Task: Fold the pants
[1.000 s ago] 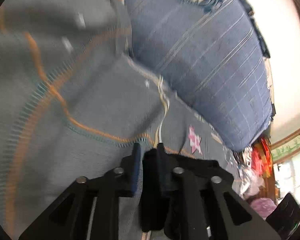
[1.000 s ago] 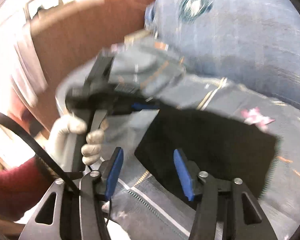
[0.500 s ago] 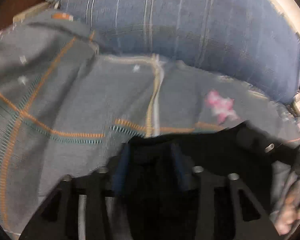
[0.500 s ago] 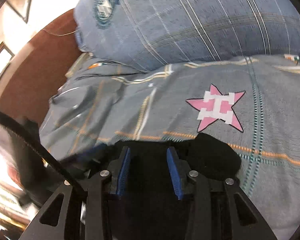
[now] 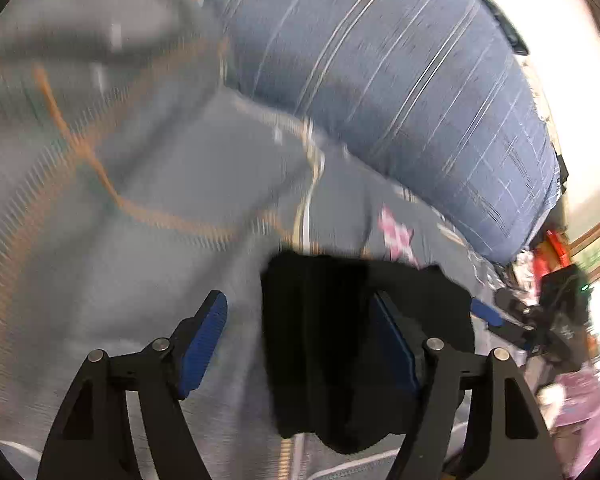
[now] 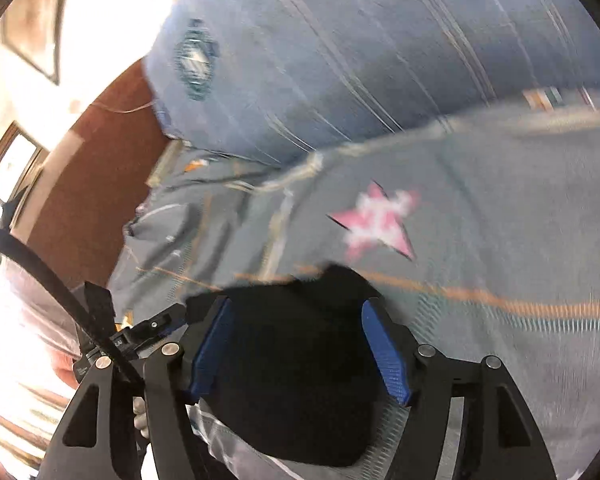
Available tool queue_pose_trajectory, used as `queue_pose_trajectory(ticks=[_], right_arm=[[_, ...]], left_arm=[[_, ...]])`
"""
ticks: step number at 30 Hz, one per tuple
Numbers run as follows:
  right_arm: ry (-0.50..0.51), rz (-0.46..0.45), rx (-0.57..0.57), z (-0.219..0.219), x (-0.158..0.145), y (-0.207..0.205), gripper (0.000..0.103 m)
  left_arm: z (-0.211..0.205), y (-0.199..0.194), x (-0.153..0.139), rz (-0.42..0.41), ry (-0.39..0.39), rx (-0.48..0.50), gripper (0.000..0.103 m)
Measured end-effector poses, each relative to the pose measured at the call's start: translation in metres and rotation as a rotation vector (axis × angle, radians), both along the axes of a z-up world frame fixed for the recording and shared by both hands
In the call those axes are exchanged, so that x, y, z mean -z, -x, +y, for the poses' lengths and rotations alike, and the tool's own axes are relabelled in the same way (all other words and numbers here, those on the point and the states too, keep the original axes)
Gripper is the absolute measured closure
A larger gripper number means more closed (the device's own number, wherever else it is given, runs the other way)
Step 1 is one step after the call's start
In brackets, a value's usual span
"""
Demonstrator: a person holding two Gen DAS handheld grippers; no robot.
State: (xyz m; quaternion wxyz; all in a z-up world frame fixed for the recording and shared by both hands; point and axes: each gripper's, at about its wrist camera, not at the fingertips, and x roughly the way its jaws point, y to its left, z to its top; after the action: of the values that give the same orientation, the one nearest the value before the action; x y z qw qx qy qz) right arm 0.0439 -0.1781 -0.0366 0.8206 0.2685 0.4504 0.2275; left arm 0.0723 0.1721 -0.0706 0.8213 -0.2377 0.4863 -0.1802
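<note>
The black pants [image 5: 340, 344] lie folded into a small bundle on the grey bedspread [image 5: 140, 280]. They also show in the right wrist view [image 6: 300, 380]. My left gripper [image 5: 300, 340] is open, its jaws wide apart, with the left edge of the bundle lying between them. My right gripper [image 6: 296, 352] is open and straddles the bundle from the other side. It shows in the left wrist view [image 5: 500, 320] at the far right. My left gripper shows in the right wrist view [image 6: 140, 332] at the lower left.
A large blue striped pillow [image 5: 400, 80] lies behind the bedspread, also in the right wrist view [image 6: 360, 48]. A pink star patch [image 6: 380, 224] marks the spread just beyond the pants. A brown headboard [image 6: 100, 168] stands at the left. Clutter [image 5: 560, 248] sits at the far right.
Both grippers have opened wide and let go of the pants, which now rest on the bedspread. Both views are blurred by motion.
</note>
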Motion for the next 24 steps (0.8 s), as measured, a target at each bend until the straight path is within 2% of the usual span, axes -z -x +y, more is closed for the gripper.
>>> queue_pose_trajectory(ticks=[2, 4, 5, 6, 7, 8, 9, 10, 12, 14, 17, 18, 20, 22, 24], right_arm=[[-0.039, 0.041, 0.013, -0.003, 0.018, 0.001, 0.03], [-0.089, 0.07, 0.006, 0.001, 0.035, -0.004, 0.03], [-0.106, 0.086, 0.0, 0.006, 0.043, -0.008, 0.03], [-0.12, 0.098, -0.009, 0.012, 0.05, -0.012, 0.03], [-0.132, 0.104, -0.014, 0.016, 0.054, -0.014, 0.03], [-0.152, 0.12, -0.021, 0.022, 0.06, -0.017, 0.032], [-0.153, 0.125, -0.015, 0.022, 0.06, -0.017, 0.04], [-0.151, 0.118, -0.003, 0.023, 0.055, -0.016, 0.05], [-0.189, 0.104, -0.008, 0.02, 0.043, -0.012, 0.058], [-0.197, 0.063, 0.001, 0.015, 0.022, -0.007, 0.06], [-0.215, -0.005, 0.012, 0.001, -0.012, 0.002, 0.06], [-0.213, -0.017, 0.014, -0.004, -0.019, 0.004, 0.06], [-0.198, -0.05, 0.028, -0.021, -0.038, 0.013, 0.06], [-0.187, -0.069, 0.06, -0.04, -0.043, 0.02, 0.06], [-0.171, -0.068, 0.119, -0.064, -0.038, 0.026, 0.06]], left_arm=[[-0.008, -0.005, 0.016, 0.028, 0.019, 0.013, 0.028], [-0.011, -0.006, 0.019, 0.019, 0.06, -0.003, 0.016], [-0.014, -0.007, 0.019, 0.017, 0.083, 0.009, 0.016], [-0.02, -0.008, 0.021, 0.03, 0.109, 0.028, 0.016], [-0.024, -0.008, 0.02, 0.036, 0.095, 0.028, 0.018], [-0.028, -0.006, 0.018, 0.03, 0.059, 0.025, 0.022], [-0.031, -0.004, 0.014, 0.026, 0.045, 0.03, 0.03], [-0.03, -0.002, 0.01, 0.025, 0.052, 0.025, 0.037], [-0.027, 0.001, 0.002, 0.034, 0.084, 0.017, 0.048], [-0.03, 0.001, -0.006, 0.024, 0.111, 0.012, 0.049], [-0.047, 0.003, -0.03, -0.02, 0.083, 0.017, 0.049], [-0.053, 0.002, -0.037, -0.034, 0.112, 0.035, 0.056], [-0.075, -0.009, -0.049, -0.046, 0.148, 0.066, 0.057], [-0.1, -0.016, -0.058, -0.069, 0.117, 0.093, 0.057], [-0.127, -0.026, -0.053, -0.055, 0.076, 0.119, 0.057]])
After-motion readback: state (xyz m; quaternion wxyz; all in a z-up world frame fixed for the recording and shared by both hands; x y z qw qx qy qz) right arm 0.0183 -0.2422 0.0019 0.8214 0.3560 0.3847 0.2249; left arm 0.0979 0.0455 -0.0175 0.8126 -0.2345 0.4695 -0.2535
